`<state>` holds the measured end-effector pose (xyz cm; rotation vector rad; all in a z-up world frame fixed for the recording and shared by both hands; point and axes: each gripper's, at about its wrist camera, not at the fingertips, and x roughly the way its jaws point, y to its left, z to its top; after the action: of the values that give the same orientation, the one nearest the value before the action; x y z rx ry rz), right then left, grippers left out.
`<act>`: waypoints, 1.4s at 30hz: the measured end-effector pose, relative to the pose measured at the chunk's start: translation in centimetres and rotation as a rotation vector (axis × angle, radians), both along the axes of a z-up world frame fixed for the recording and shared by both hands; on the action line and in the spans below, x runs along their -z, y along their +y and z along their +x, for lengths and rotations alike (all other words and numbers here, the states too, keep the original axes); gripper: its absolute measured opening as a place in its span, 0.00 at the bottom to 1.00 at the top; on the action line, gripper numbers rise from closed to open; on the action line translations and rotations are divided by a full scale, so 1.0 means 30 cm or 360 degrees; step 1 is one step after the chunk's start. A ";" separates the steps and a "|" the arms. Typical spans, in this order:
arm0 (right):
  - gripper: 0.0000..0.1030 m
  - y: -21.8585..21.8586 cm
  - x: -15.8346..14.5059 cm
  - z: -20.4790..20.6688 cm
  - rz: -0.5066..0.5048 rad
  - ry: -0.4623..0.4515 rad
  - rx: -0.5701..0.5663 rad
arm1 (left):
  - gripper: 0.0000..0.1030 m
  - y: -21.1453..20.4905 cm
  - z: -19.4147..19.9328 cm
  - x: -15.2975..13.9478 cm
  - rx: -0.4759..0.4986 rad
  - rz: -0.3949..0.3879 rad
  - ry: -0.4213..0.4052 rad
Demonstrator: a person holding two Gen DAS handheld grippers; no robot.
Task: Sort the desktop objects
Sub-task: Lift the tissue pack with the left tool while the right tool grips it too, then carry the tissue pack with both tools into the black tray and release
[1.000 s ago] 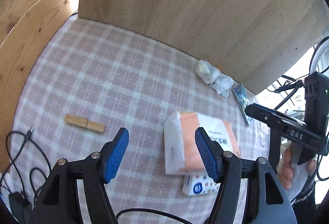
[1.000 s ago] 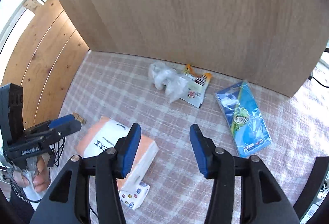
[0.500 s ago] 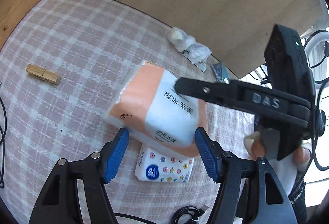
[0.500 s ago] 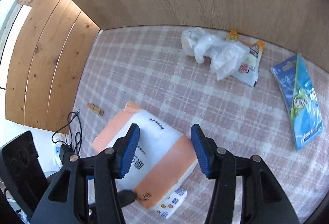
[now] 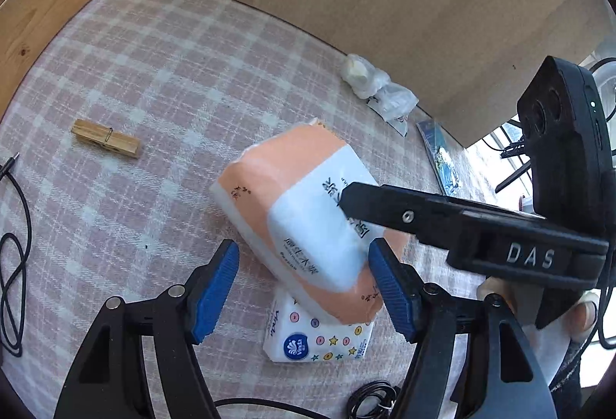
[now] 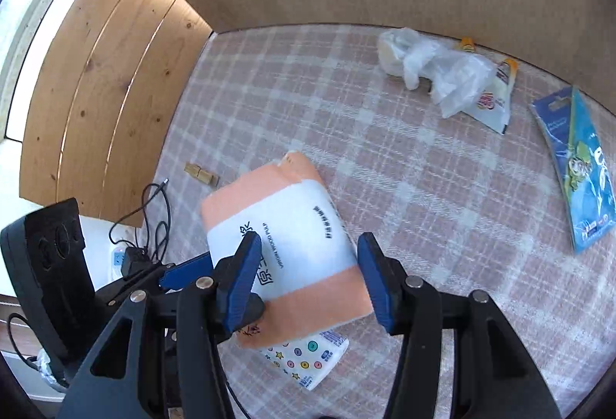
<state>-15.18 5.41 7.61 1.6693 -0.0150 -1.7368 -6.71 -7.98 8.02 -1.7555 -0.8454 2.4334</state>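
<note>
An orange and white tissue pack lies on the checked cloth, its near end resting on a small star-printed tissue pack. My left gripper straddles the big pack's near end. Its jaws are opening and the blue pads stand clear of the wrapper. My right gripper hangs over the same pack from the other side, open, with the white band between its pads. In the left wrist view its black finger crosses the top of the pack.
A wooden clothespin lies to the left. At the back are a crumpled plastic bag, a snack sachet and a blue card package. Black cables trail at the left edge. Wooden panels wall the back and left.
Both grippers have come down and closed in on the big tissue pack from opposite sides. The right gripper now reaches over its top. The pack itself has not moved.
</note>
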 end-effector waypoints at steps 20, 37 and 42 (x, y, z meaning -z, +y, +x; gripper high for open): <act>0.53 0.277 -0.249 0.106 -0.0188 0.0079 0.0286 | 0.65 0.197 0.023 -0.236 0.0255 0.0072 0.0229; 0.53 1.055 -0.491 0.328 -0.0208 0.0347 0.0900 | 0.65 0.911 0.079 -0.470 0.0901 0.0110 0.0394; 0.53 1.316 -0.509 0.364 -0.0175 0.0369 0.1124 | 0.65 1.170 0.072 -0.480 0.1075 0.0155 0.0401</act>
<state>-4.27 44.88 22.88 1.4601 -0.6491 -2.3816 -4.56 27.11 22.42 -1.3584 -0.2702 2.0457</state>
